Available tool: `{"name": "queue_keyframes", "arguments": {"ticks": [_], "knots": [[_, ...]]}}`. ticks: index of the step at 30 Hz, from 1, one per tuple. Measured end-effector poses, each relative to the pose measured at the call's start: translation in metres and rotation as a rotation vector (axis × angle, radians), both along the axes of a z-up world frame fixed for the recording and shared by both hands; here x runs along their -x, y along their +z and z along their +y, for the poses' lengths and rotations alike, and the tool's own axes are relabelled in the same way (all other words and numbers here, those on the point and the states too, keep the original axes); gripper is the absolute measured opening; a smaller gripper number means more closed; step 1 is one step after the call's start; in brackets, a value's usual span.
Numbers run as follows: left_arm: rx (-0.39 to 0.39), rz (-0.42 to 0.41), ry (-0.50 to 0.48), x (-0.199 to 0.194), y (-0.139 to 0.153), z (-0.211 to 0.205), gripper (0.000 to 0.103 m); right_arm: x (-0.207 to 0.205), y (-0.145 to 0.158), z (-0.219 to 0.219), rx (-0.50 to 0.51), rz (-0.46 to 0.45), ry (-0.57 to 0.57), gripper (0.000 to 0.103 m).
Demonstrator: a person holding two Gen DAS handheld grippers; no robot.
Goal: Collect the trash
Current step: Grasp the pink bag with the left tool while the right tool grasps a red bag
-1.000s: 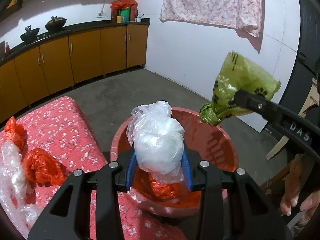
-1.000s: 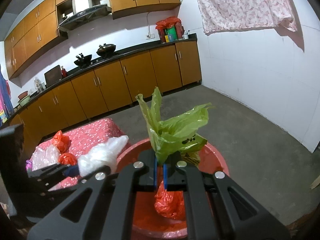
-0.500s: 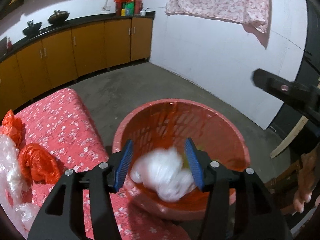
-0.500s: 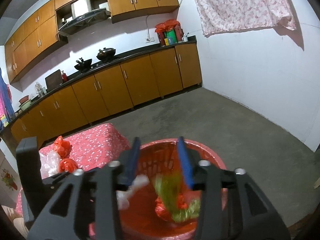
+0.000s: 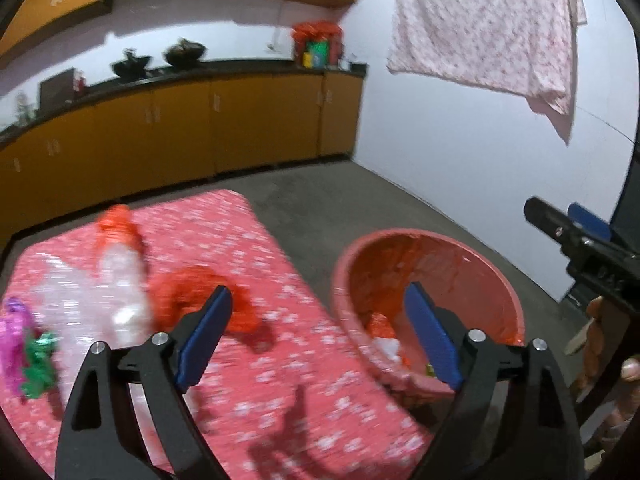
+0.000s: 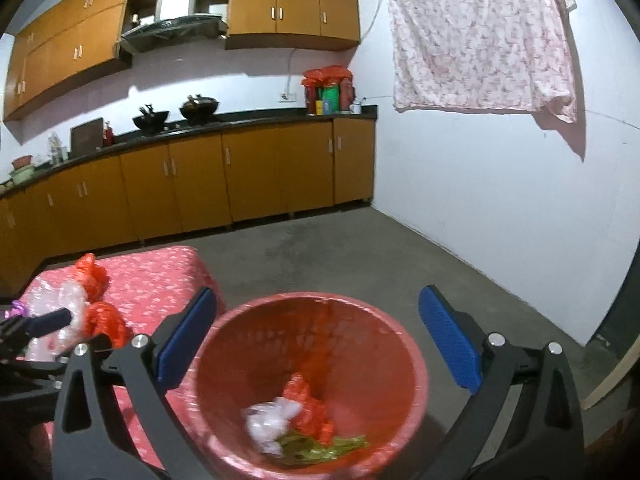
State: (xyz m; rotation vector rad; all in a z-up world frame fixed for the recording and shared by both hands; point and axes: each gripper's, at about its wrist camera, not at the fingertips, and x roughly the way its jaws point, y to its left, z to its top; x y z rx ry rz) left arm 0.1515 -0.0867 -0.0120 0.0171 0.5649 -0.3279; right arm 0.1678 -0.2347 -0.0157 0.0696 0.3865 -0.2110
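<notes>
Claws: your left claw [image 5: 316, 332] and right claw [image 6: 316, 344] have just been opening; both are spread, nothing between the pads.
Trash: red bag [image 5: 200, 292] and clear bags [image 5: 120, 280] lie ahead-left of your left claw on the tabletop [image 5: 280, 400]; dropped pieces sit in the basket [image 6: 408, 344] below your right claw.
Handling: likely light, soft, slippery; pinch a bunched fold.

red bin [image 6: 404, 344] | white [image 6: 268, 424], green [image 6: 320, 446], orange bags [image 6: 308, 404] inside
</notes>
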Motion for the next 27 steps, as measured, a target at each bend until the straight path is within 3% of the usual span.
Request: {"name": "queue_keyframes", "arguments": {"ticks": [8,15,20,27], "knots": [[-0.048,-0.084,0.268,0.023,0.016,0.113,0.098,-0.016,-0.003,0.053,-0.051,-0.017,0.130,0.099],[-0.159,-0.011,0.537,0.010,-0.012,0.226,0.099,-0.054,-0.020,0.122,-0.059,0.064,0.282,0.099],[-0.172,0.073,0.609,-0.010,-0.040,0.273,0.099,-0.087,-0.042,0.170,-0.036,0.146,0.381,0.099],[-0.143,0.151,0.608,-0.041,-0.066,0.298,0.098,-0.132,-0.071,0.210,0.005,0.273,0.452,0.099]]}}
